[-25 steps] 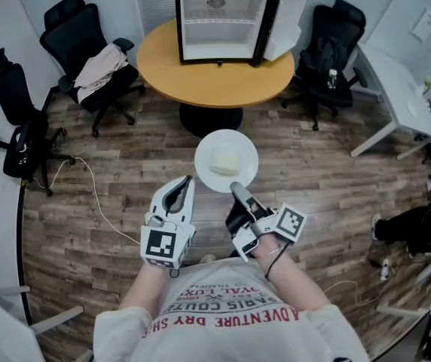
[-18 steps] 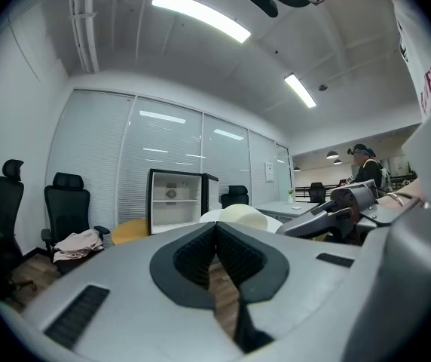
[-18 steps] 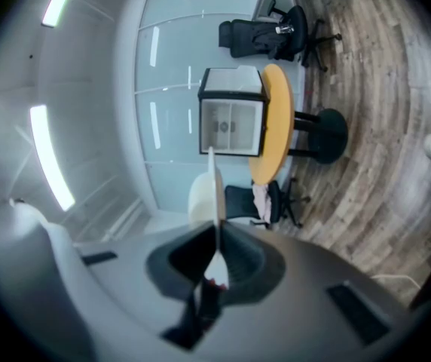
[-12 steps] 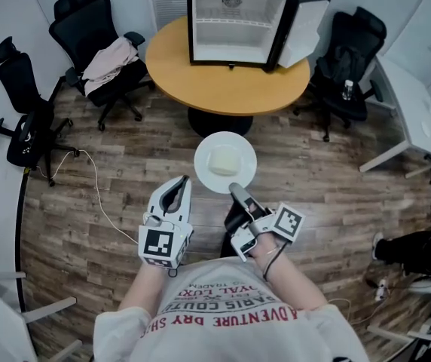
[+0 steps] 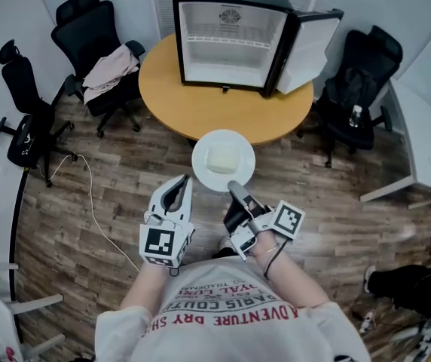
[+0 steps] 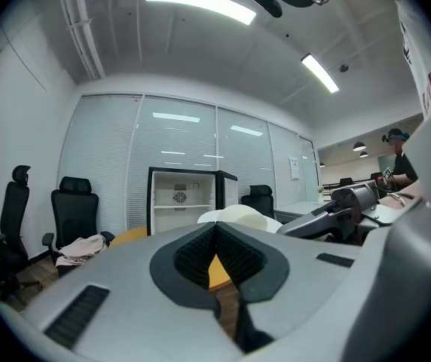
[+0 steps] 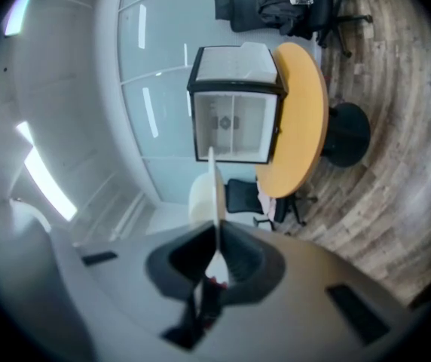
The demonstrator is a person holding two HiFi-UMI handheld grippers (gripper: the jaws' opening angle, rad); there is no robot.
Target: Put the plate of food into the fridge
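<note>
A white plate (image 5: 223,161) carrying a pale block of food (image 5: 221,159) is held level in the air, just short of the round wooden table (image 5: 223,89). My right gripper (image 5: 234,191) is shut on the plate's near rim; in the right gripper view the plate (image 7: 214,191) shows edge-on between the jaws. My left gripper (image 5: 178,194) hangs beside it on the left, shut and holding nothing, its jaws (image 6: 215,251) pressed together. The small black fridge (image 5: 230,32) stands on the table with its door (image 5: 310,44) swung open to the right and its white inside bare.
Black office chairs stand around the table: one with a pale garment (image 5: 110,66) at left, another (image 5: 23,119) at far left, one (image 5: 366,81) at right. A white desk (image 5: 419,149) stands at right. A cable (image 5: 95,210) trails across the wooden floor.
The table and fridge have come nearer and now sit lower in the head view. Both grippers and the plate keep the same places relative to the body.
</note>
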